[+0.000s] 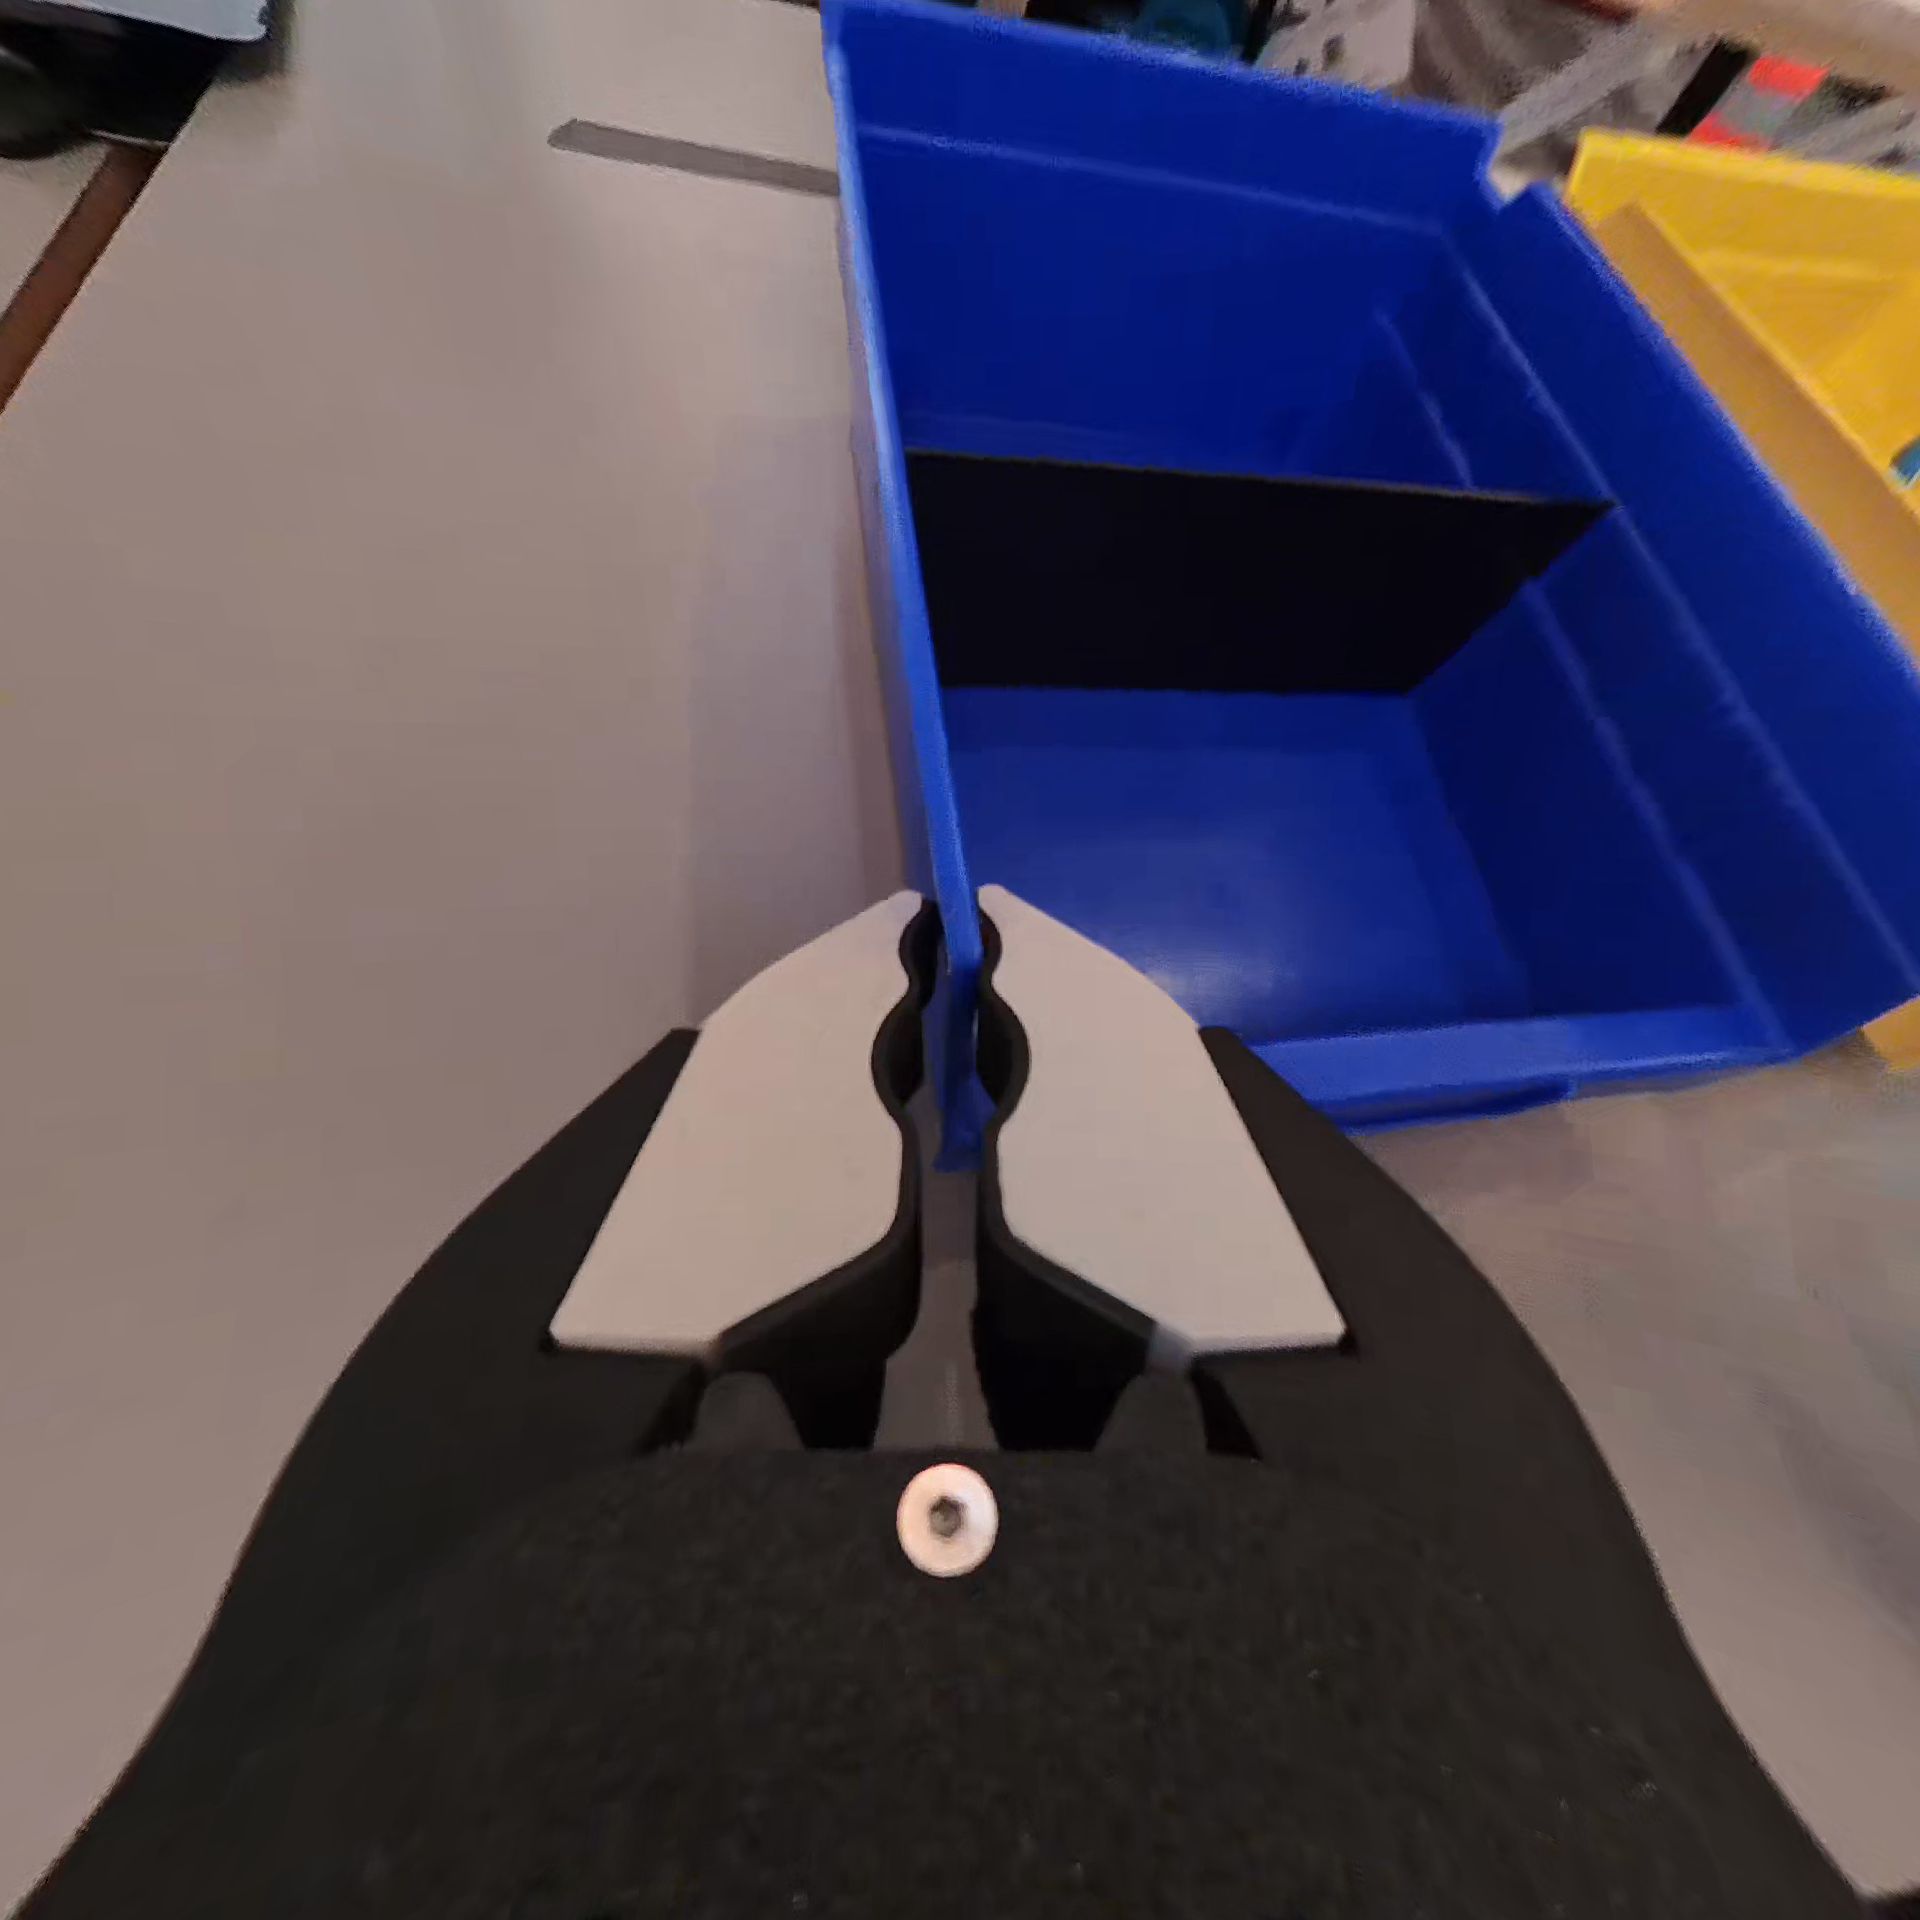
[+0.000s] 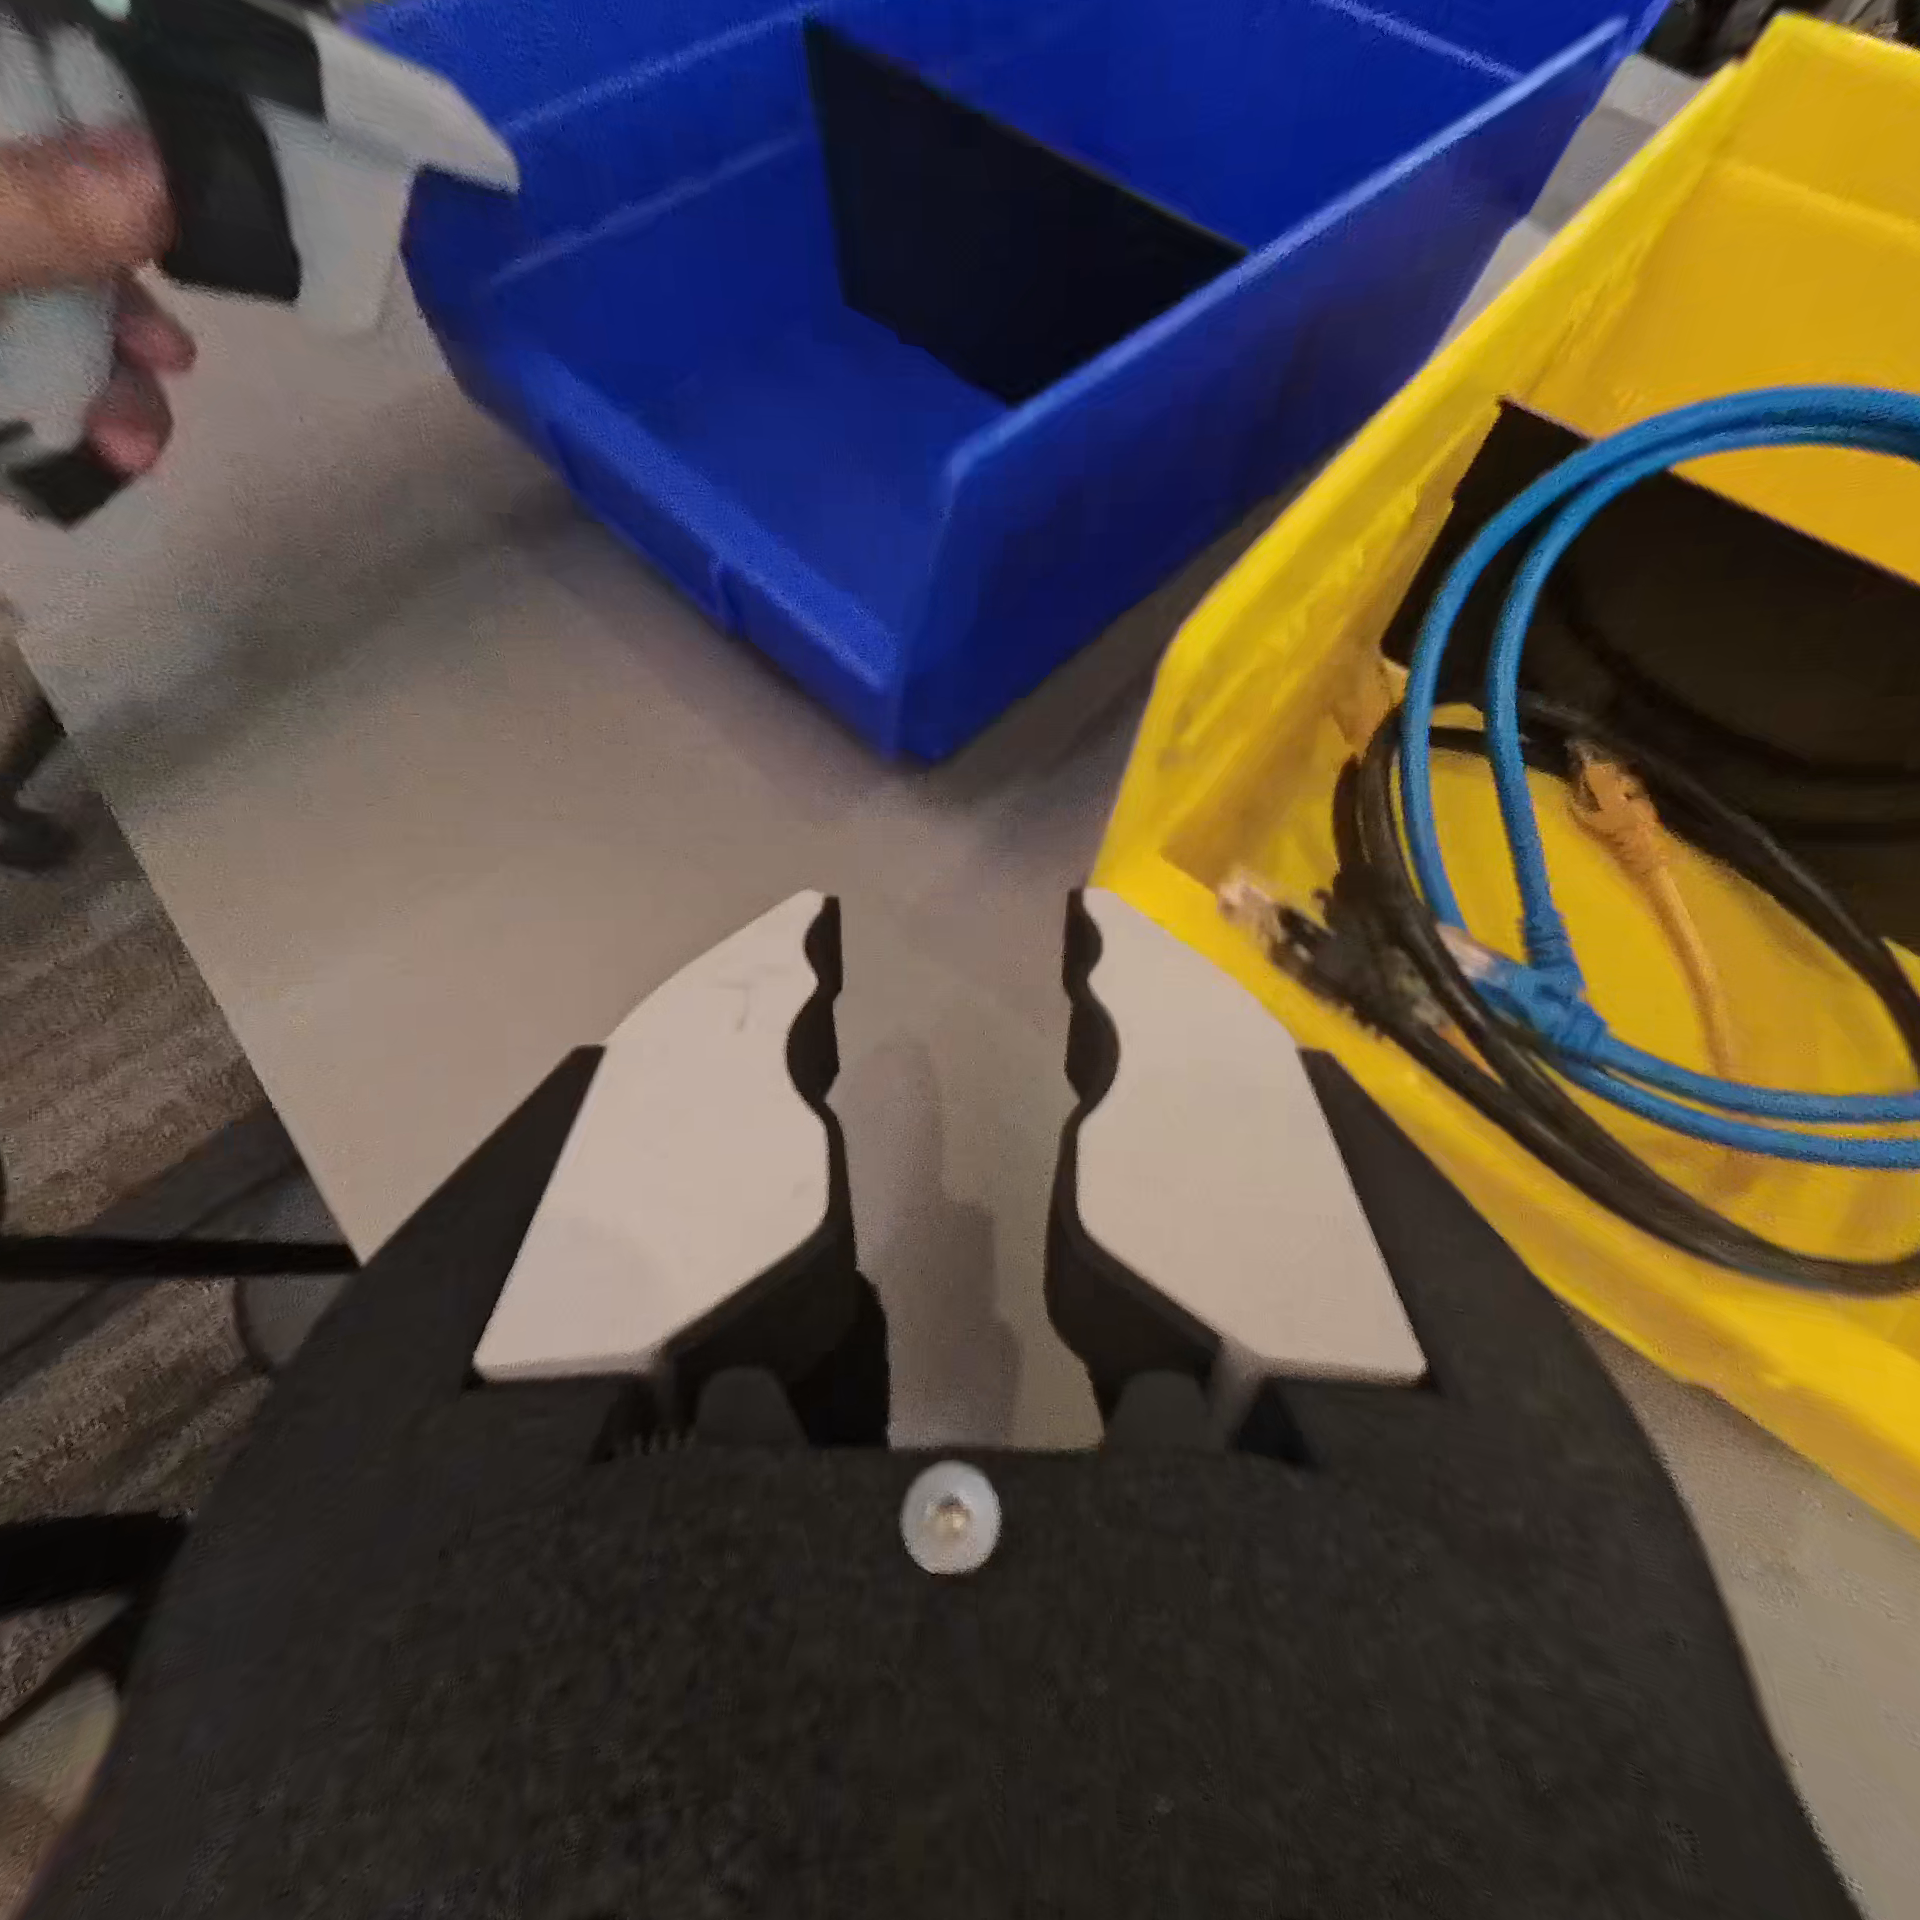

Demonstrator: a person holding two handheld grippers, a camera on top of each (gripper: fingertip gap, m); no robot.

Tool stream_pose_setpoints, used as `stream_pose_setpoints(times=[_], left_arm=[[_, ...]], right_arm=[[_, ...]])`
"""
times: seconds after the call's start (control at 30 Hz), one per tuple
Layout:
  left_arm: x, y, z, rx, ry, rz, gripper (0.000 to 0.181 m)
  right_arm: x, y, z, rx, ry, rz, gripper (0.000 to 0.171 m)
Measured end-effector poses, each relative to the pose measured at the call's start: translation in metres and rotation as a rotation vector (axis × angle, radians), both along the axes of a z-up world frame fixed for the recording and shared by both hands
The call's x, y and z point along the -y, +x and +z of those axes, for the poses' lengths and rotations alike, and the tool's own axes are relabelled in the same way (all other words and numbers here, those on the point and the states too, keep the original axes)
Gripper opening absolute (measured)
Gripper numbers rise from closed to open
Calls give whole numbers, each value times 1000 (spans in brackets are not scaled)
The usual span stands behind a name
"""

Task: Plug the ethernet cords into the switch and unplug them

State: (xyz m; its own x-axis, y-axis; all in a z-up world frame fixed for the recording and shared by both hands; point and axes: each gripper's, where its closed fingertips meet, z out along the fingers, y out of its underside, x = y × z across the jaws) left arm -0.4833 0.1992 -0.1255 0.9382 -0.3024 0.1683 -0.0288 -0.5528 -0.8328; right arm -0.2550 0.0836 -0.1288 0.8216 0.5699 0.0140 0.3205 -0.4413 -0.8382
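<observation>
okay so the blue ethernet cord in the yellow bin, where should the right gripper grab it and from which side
Grip the blue cord just behind its plug, at the ribbed boot near the yellow bin's front corner. Come down from above with the open right gripper: the bin's walls probably block a sideways approach, and the boot lies on top of the black cords.

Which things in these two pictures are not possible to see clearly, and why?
- Switch: in neither view.
- Yellow bin, far compartment: right wrist view, dark behind its divider.
- Blue cord and black cord: cut by the right edge.
- Left gripper, shut on the blue bin wall: right wrist view shows only blur.
</observation>
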Motion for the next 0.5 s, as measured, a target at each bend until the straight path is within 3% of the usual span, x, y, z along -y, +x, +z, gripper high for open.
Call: stream_pose_setpoints(times=[0.1,0.23,0.27,0.3,0.4,0.5], left_arm=[[32,1,0,-55,-3,34,4],[77,6,0,-81,0,64,5],[87,6,-1,-100,3,72,5],[95,5,0,-118,8,88,5],[115,9,12,-143,51,111,6],[127,16,51,-260,187,137,7]], right_arm=[[-19,-35,8,-56,36,-33,43],[-35,-48,-8,-12,22,-156,44],[-38,-45,-12,-14,12,-196,34],[-42,-36,-11,-1,31,-261,10],[-39,-33,-3,-27,8,-261,5],[-35,-30,26,-74,11,-234,3]])
